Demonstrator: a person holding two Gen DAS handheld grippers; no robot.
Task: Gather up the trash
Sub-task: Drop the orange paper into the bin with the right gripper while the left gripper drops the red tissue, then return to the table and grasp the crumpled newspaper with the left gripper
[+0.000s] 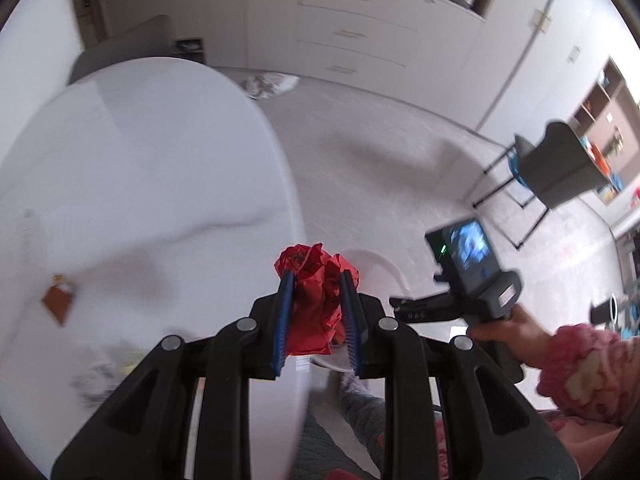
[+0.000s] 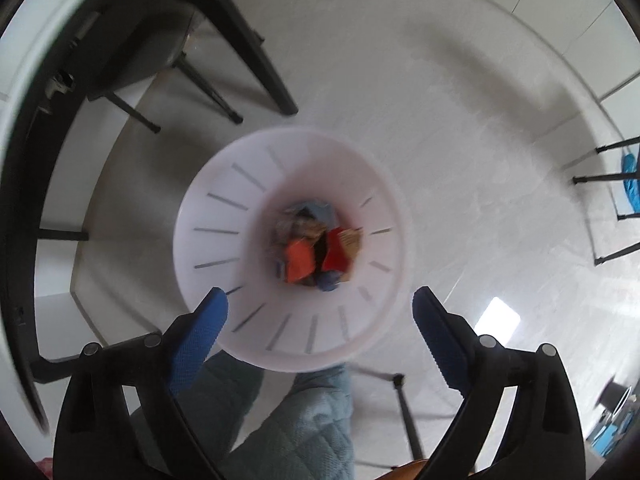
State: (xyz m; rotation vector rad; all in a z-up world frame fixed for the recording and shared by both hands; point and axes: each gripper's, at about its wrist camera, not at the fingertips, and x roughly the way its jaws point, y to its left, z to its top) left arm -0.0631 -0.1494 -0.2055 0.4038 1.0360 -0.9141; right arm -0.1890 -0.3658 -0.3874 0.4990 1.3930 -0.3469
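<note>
1. Crumpled red paper [image 1: 316, 300], creased and wadded, sits pinched between the left gripper's [image 1: 316, 280] ribbed blue pads, at the round white table's [image 1: 140, 180] 4 o'clock edge.
2. Right gripper [image 2: 320, 296] gapes wide and empty above the white slotted bin [image 2: 224, 216] of mixed scraps [image 2: 316, 248].

Black-framed tongs [image 1: 316, 280] with ribbed blue pads [image 1: 283, 320] and silver pivot screws; behind the right tongs [image 2: 320, 300], a fluffy pink patterned sleeve [image 1: 580, 364] and grey-blue quilted trousers [image 2: 312, 420].
</note>
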